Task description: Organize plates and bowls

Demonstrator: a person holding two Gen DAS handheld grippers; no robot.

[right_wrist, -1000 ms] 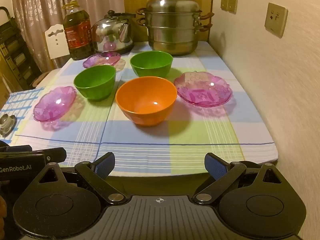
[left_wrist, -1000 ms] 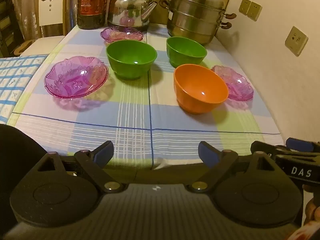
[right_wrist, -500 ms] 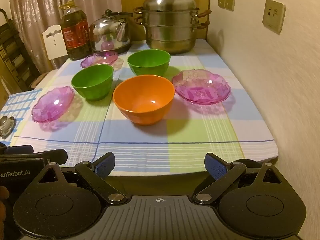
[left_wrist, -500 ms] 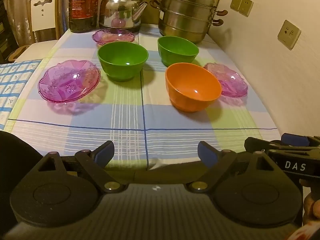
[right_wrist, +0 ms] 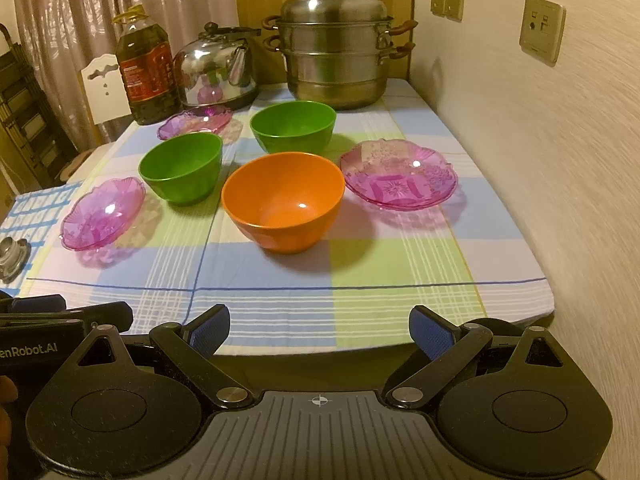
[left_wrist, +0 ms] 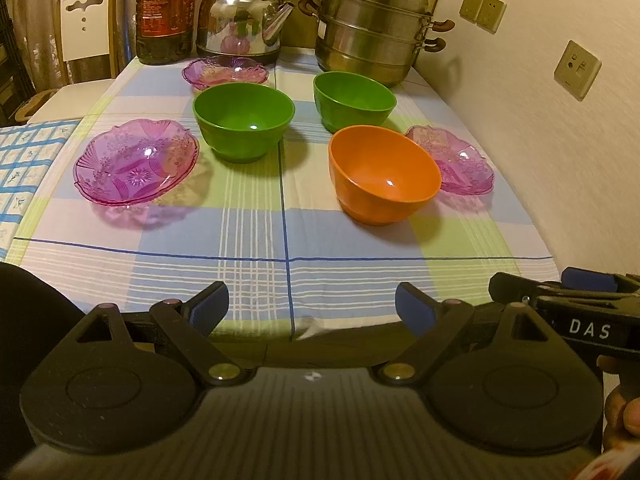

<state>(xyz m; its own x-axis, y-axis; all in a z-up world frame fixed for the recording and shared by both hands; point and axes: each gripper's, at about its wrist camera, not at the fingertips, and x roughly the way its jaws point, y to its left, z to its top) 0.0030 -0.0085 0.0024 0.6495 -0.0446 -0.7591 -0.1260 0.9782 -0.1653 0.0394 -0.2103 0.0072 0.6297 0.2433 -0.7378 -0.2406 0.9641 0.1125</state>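
- Left hand-held gripper (left_wrist: 312,310): jaws spread wide, nothing between them, hovering at the near edge of the tabletop (left_wrist: 360,248).
- Right hand-held gripper (right_wrist: 319,330): also wide apart and empty, at the same near edge, just beside the left one.
- Orange bowl (right_wrist: 283,201): upright, near-centre of the checked tablecloth (right_wrist: 400,288), closest bowl to both grippers.
- Near green bowl (right_wrist: 181,167): behind-left of the orange one, apart from it.
- Far green bowl (right_wrist: 293,125): behind the orange one, in front of the steel steamer pot (right_wrist: 334,44).
- Right purple glass plate (right_wrist: 399,179): just beside the orange bowl, on the wall side; contact unclear.
- Left purple glass plate (left_wrist: 136,160): near the cloth's left edge, left of the near green bowl.
- Back purple glass plate (left_wrist: 226,72): in front of the steel kettle (left_wrist: 240,20); oil bottle (left_wrist: 166,10) left of the kettle.
- All six dishes sit separately, none stacked.
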